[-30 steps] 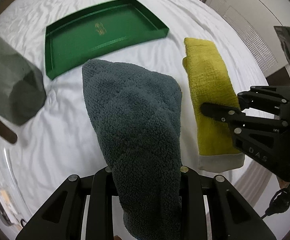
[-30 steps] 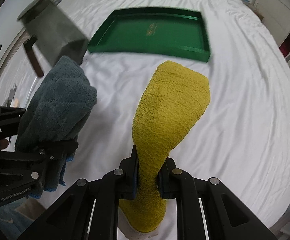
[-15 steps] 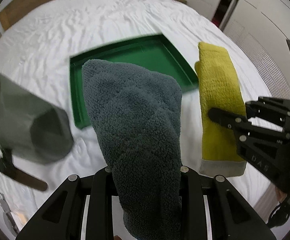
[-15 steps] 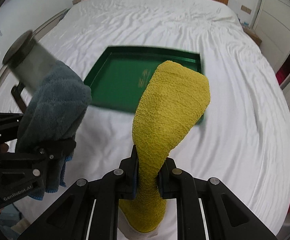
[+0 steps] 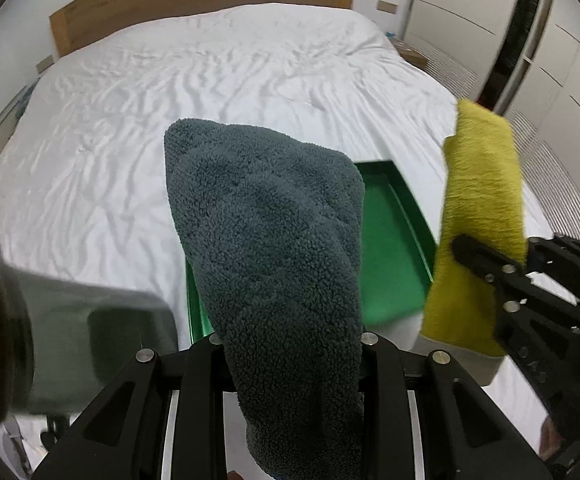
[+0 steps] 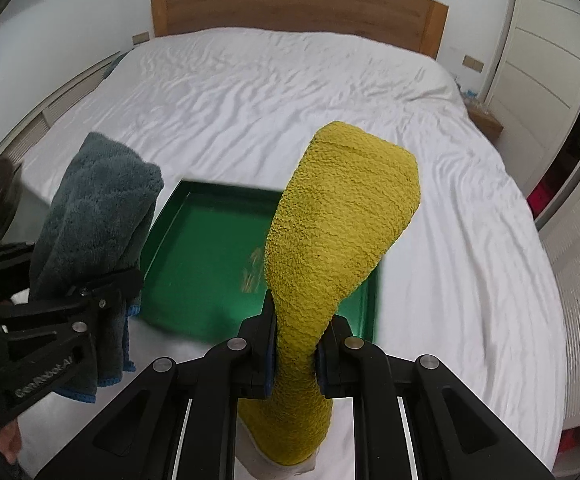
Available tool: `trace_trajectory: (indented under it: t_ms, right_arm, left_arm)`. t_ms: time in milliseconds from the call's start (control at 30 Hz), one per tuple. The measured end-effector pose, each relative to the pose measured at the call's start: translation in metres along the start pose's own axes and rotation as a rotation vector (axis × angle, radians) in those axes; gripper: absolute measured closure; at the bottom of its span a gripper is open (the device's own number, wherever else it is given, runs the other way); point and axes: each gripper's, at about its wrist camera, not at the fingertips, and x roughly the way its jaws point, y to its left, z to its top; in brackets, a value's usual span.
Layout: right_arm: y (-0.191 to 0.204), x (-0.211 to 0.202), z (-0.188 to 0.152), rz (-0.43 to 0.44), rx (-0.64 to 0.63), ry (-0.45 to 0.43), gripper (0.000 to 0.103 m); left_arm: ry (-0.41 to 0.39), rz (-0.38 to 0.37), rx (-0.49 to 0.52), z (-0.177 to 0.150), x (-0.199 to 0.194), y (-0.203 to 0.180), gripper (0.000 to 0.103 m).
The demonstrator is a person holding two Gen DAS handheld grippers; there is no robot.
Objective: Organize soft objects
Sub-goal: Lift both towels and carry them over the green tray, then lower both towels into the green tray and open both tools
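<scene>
Left gripper (image 5: 290,344): jaws clamped on a grey towel (image 5: 266,232) that stands up between them.
Right gripper (image 6: 293,332): jaws pinched tight on a yellow towel (image 6: 337,216), its pale hem hanging below.
Green tray (image 6: 210,256): just beyond both grippers, lying on the bed, partly hidden behind both towels.
Bed (image 6: 290,92): white rumpled sheet stretching away ahead.
Headboard (image 6: 297,4): wooden, at the far end.

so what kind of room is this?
Almost certainly a bedroom: a large bed with a rumpled white sheet, a wooden headboard against the wall, and white wardrobe doors down one side.
</scene>
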Motion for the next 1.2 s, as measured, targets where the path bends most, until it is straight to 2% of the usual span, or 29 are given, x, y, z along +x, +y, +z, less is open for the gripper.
trace_trajectory:
  t_ms: [133,467,800,1200]
  right_arm:
    - [-0.005,0.029,0.015,-0.029,-0.012,-0.009,0.089]
    - [-0.004,0.100,0.035,-0.063,0.015,0.006,0.089]
    - [0.012,0.145,0.040,-0.073,-0.002,0.043,0.089]
    - [0.005,0.192,0.058,-0.121,-0.025,0.094,0.088]
  left_arm:
    - [-0.011,0.041,-0.028,0.011,0.020,0.006,0.080]
    - [-0.031,0.139,-0.027,0.009,0.047,0.014,0.079]
    - [-0.034,0.153,-0.010,0.002,0.058,0.012,0.079]
    - [-0.016,0.172,0.003,0.000,0.078,0.008,0.078]
